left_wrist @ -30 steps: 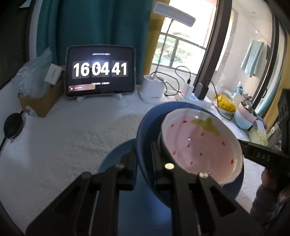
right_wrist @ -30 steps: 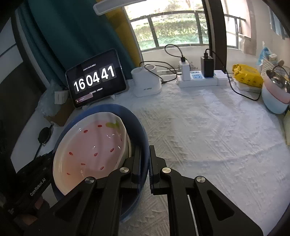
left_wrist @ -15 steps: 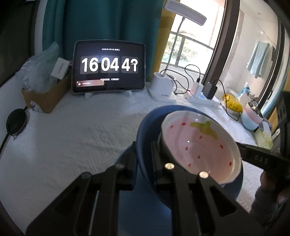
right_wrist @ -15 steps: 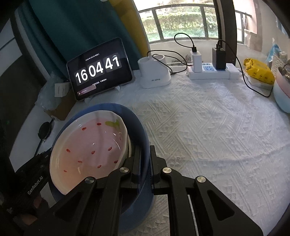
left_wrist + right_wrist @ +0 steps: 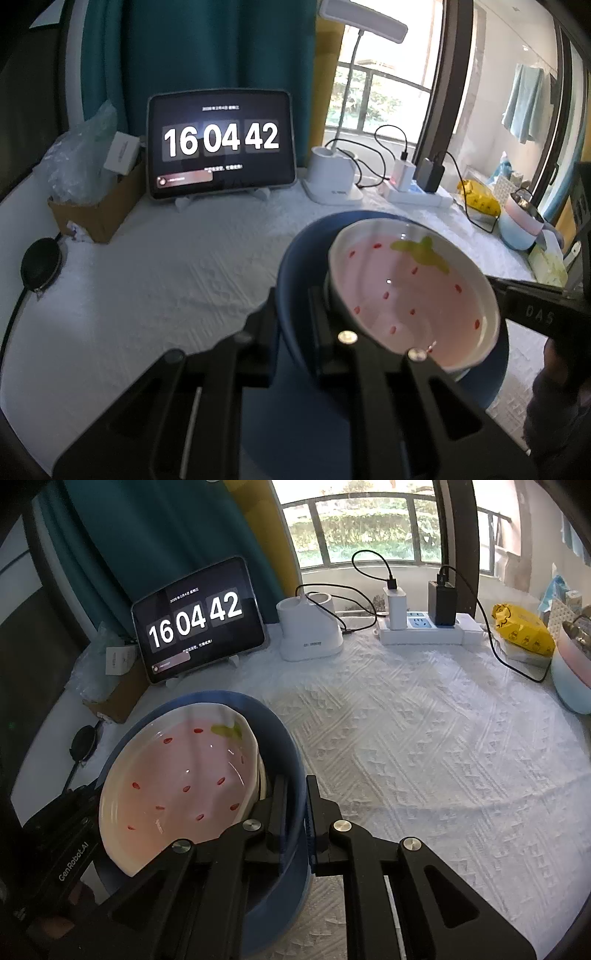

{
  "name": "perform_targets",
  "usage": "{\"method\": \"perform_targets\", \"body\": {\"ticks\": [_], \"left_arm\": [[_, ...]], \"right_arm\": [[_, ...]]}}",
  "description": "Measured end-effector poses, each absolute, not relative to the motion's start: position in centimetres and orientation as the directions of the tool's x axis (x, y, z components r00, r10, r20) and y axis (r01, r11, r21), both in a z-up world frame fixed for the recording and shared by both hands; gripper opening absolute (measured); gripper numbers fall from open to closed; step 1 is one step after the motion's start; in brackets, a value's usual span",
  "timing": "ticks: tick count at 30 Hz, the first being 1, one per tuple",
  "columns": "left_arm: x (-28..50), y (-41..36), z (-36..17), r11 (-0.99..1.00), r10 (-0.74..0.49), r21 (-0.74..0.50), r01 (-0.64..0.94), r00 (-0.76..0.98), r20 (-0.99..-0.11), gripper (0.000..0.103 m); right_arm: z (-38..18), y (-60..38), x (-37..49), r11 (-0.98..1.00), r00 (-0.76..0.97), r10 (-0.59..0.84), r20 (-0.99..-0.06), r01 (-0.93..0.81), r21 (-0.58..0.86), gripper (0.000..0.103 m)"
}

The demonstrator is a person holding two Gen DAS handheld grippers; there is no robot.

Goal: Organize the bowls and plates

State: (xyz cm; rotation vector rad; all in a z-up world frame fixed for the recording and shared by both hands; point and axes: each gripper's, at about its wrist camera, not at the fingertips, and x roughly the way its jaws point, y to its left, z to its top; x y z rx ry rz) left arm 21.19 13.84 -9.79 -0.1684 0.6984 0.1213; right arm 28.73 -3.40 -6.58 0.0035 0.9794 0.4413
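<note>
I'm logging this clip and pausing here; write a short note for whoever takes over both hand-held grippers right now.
Left hand-held gripper: shut on the rim of the large blue bowl.
Right hand-held gripper: shut on the opposite rim of the same bowl.
The pink strawberry-patterned ceramic dish is nested, tilted, inside the large blue bowl, above the white textured tablecloth. A blue plate lies beneath the bowl.
Done: dish nested in bowl.
Left: set the stack down, probably on the blue plate, then release both sides.
</note>
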Motion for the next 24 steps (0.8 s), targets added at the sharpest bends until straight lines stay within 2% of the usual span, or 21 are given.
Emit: {"method": "perform_targets", "body": {"ticks": [9,12,17,19,21,22,23,24], "left_arm": [[21.0,13.6,-9.7,0.981,0.051,-0.108,-0.161,0.752,-0.657,0.016],[20.9,13.5,-9.7,0.98,0.053,-0.11,-0.164,0.754,-0.654,0.016],[20.6,13.0,-9.4,0.982,0.093,-0.066,-0.177,0.758,-0.646,0.018],[20.4,12.9,-9.0,0.979,0.132,-0.039,-0.201,0.766,-0.629,0.021],[19.9,13.0,-8.3,0.98,0.121,-0.054,-0.193,0.783,-0.61,0.035],[19.7,13.0,-8.0,0.978,0.136,-0.045,-0.203,0.789,-0.6,0.038],[19.6,13.0,-7.8,0.979,0.132,-0.048,-0.197,0.796,-0.591,0.047],[19.5,13.0,-7.6,0.981,0.119,-0.053,-0.185,0.8,-0.588,0.049]], "right_arm": [[-6.6,-4.0,28.4,0.921,0.487,0.345,-0.802,-0.34,0.189,0.013],[-6.6,-4.3,28.3,0.924,0.499,0.335,-0.799,-0.339,0.176,0.023],[-6.7,-5.1,28.4,0.932,0.506,0.31,-0.805,-0.329,0.152,0.046],[-6.7,-5.2,28.2,0.937,0.517,0.288,-0.806,-0.324,0.126,0.052],[-6.6,-5.3,28.0,0.943,0.532,0.265,-0.804,-0.318,0.101,0.057],[-6.6,-5.3,27.9,0.944,0.534,0.259,-0.805,-0.318,0.093,0.058],[-6.6,-5.4,27.8,0.944,0.534,0.259,-0.805,-0.317,0.093,0.059],[-6.6,-5.5,27.8,0.945,0.534,0.257,-0.806,-0.315,0.093,0.059]]}}
